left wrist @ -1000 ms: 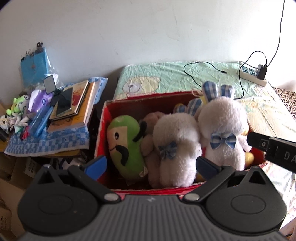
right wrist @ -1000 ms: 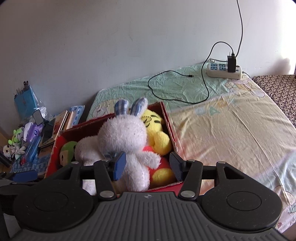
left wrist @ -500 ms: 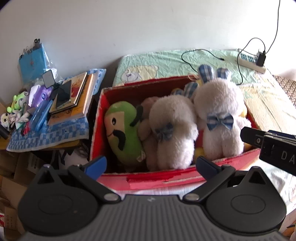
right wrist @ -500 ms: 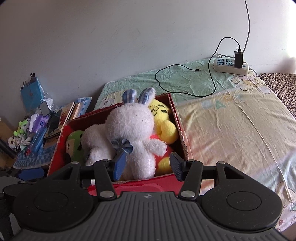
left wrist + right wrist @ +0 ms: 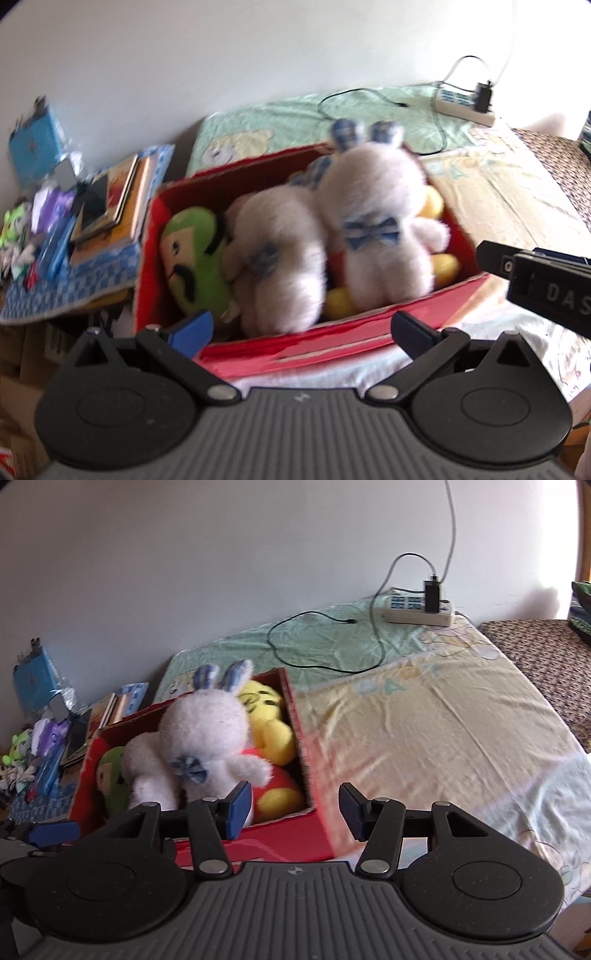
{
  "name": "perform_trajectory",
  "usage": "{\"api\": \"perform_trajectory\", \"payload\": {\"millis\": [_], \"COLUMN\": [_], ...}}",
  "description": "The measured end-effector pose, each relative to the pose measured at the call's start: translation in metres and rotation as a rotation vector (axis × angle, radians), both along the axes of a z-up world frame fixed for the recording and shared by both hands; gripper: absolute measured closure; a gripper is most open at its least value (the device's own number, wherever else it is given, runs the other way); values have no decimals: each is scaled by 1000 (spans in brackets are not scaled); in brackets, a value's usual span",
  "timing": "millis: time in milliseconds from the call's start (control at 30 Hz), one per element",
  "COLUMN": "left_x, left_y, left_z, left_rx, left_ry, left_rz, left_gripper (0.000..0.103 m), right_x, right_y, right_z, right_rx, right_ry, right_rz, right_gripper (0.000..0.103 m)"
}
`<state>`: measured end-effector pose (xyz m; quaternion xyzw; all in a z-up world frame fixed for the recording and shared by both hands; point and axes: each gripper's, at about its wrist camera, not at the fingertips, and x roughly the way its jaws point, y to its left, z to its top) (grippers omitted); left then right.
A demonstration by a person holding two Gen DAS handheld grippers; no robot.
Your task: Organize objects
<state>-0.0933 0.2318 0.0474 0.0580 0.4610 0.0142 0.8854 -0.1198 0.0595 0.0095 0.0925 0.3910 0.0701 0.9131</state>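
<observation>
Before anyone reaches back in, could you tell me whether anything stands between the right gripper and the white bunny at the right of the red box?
Only the box's near wall. The right gripper, open and empty, sits low in front of the red box, whose front wall rises between it and the white bunny. From above, nothing visible covers the bunny.

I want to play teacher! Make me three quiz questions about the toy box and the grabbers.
1. True or false: both grippers, the left gripper and the right gripper, are open and hold nothing.
2. Which toy lies at the red box's left end in the left wrist view? A. green plush B. yellow bear C. a doll
3. Fill in: the white bunnies wear blue checked ____.

Key: 1 true. 2 A. 3 bows.
</observation>
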Motion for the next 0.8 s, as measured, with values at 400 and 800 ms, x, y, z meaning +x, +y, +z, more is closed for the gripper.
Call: {"api": "perform_trajectory", "payload": {"millis": [400,800], "left_x": [11,15], "left_y": [-63,-48], "left_z": [0,2], "left_rx": [19,31], "left_ry": [-21,-18], "left_rz": [-172,-99], "left_gripper": [0,0], "right_x": [-10,7], "right_y": [-57,-39], "right_z": [-2,-3], "right_rx": [-9,27], "right_ry": [1,-1], "right_rz": [-171,-97], "right_gripper": [47,47]}}
